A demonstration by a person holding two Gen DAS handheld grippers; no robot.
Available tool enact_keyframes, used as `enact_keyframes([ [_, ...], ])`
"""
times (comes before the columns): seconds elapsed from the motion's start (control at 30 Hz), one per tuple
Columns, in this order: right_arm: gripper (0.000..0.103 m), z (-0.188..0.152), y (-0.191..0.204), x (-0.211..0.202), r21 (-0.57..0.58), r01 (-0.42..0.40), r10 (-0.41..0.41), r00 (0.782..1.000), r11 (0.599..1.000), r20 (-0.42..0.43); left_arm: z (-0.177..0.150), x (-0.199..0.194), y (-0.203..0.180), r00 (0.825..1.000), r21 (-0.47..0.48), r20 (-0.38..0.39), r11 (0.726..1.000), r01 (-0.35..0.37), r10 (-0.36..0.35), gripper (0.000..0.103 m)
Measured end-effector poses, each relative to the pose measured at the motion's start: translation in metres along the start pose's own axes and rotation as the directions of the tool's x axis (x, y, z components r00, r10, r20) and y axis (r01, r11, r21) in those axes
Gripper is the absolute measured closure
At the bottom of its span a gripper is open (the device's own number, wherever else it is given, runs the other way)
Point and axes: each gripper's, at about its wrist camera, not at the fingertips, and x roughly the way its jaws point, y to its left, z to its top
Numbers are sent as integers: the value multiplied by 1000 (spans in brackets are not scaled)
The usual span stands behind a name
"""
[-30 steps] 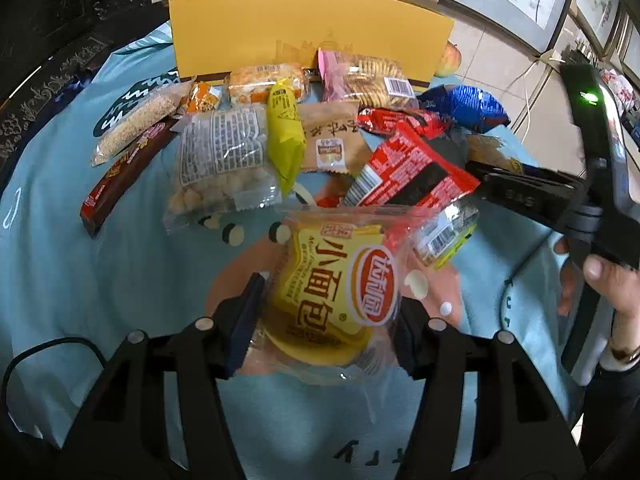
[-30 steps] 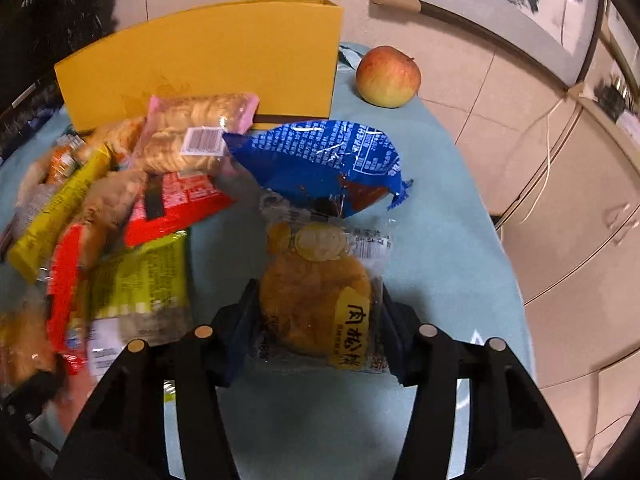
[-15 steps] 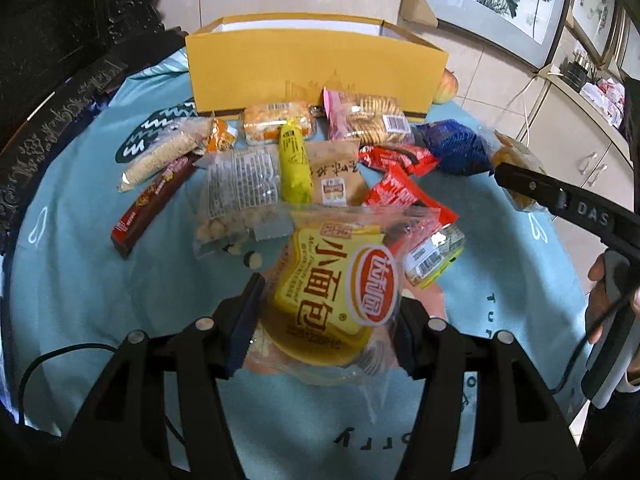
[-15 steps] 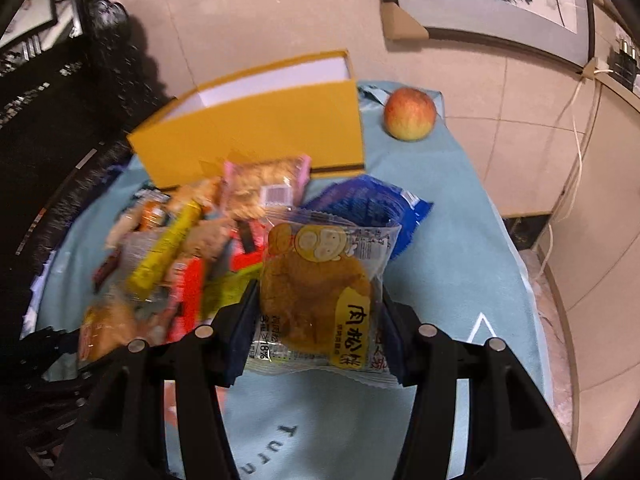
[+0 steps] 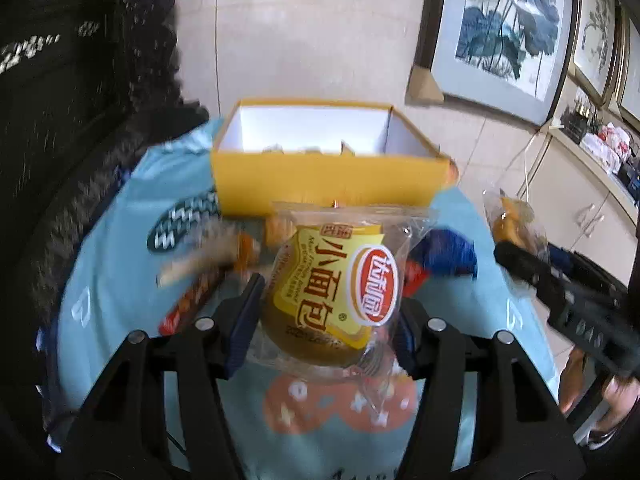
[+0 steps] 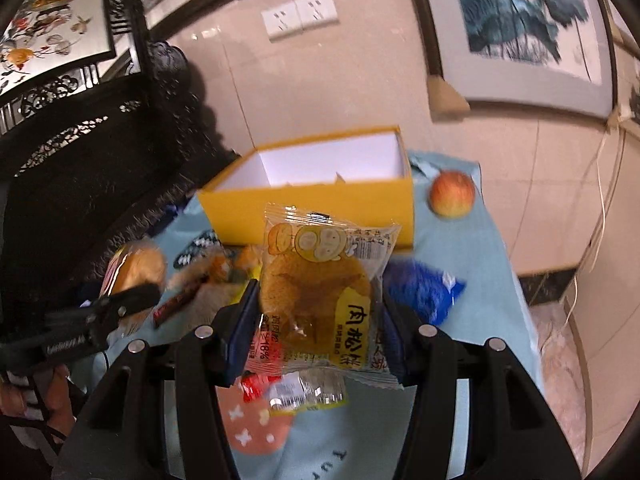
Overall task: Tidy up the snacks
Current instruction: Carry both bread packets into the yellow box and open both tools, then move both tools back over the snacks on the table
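Observation:
My left gripper (image 5: 326,322) is shut on a yellow small-bread packet (image 5: 332,288), held above the table. My right gripper (image 6: 316,324) is shut on a clear meat-floss cake packet (image 6: 320,288), also lifted. The open yellow box (image 5: 324,168) stands at the far side of the table, with a white inside; it also shows in the right wrist view (image 6: 316,196). Several snack packets lie in front of it, blurred. The right gripper with its packet shows at the right of the left wrist view (image 5: 516,240). The left gripper shows at the left of the right wrist view (image 6: 132,292).
A light blue cloth (image 5: 120,264) covers the round table. An apple (image 6: 452,194) sits right of the box. A blue packet (image 6: 424,288) lies on the right. A dark carved chair (image 6: 80,168) stands left. Framed pictures (image 5: 500,24) lean on the wall behind.
Both grippers have risen with their packets and tilted up, so the box's inside and the wall now show. The snacks on the table have dropped lower in view.

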Motion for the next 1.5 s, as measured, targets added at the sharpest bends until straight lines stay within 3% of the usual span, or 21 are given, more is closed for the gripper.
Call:
enact_keyframes([
  [0.17, 48, 37, 2, 12, -6, -18, 18, 998, 1000, 53, 47, 3, -6, 998, -21, 53, 999, 40, -39, 45],
  [0.3, 48, 61, -3, 35, 23, -7, 5, 994, 1000, 110, 89, 27, -3, 996, -66, 81, 997, 48, -42, 45],
  [0.43, 48, 83, -17, 72, 66, 45, -55, 988, 997, 148, 120, 72, 10, 998, -129, 58, 991, 30, -22, 45],
  [0.7, 47, 108, -29, 155, 48, 86, -90, 992, 995, 91, 149, 169, 28, 998, -189, -58, 982, -24, 13, 44],
  [0.73, 46, 108, -29, 166, 34, 94, -96, 992, 995, 82, 150, 176, 30, 998, -201, -66, 979, -25, 12, 39],
  [0.77, 41, 108, -28, 173, 17, 106, -107, 991, 994, 76, 151, 182, 33, 997, -221, -71, 975, -24, 9, 21],
  [0.8, 26, 108, -26, 178, -5, 140, -140, 987, 990, 74, 152, 187, 38, 998, -264, -67, 965, -10, -8, 11],
  [0.83, 19, 107, -23, 178, -29, 186, -183, 979, 982, 92, 151, 187, 41, 998, -292, -48, 956, 17, -32, 4],
  [0.9, 15, 104, -20, 168, -57, 193, -182, 971, 980, 157, 151, 182, 42, 998, -301, -11, 952, 52, -58, 4],
  [0.97, 12, 100, -20, 158, -62, 203, -189, 966, 977, 178, 150, 177, 39, 1000, -280, -11, 960, 24, -29, 3],
  [1.17, 9, 86, -31, 121, 28, 122, -125, 984, 992, 129, 135, 140, 35, 1000, -218, 0, 976, -13, 13, 2],
  [1.23, 3, 77, -33, 107, 59, 117, -123, 986, 991, 116, 125, 124, 32, 1000, -194, -8, 981, -18, 17, 2],
  [1.5, 3, 41, -28, 57, 74, 96, -102, 992, 993, 77, 71, 77, 23, 999, -119, -44, 992, -30, 25, 2],
])
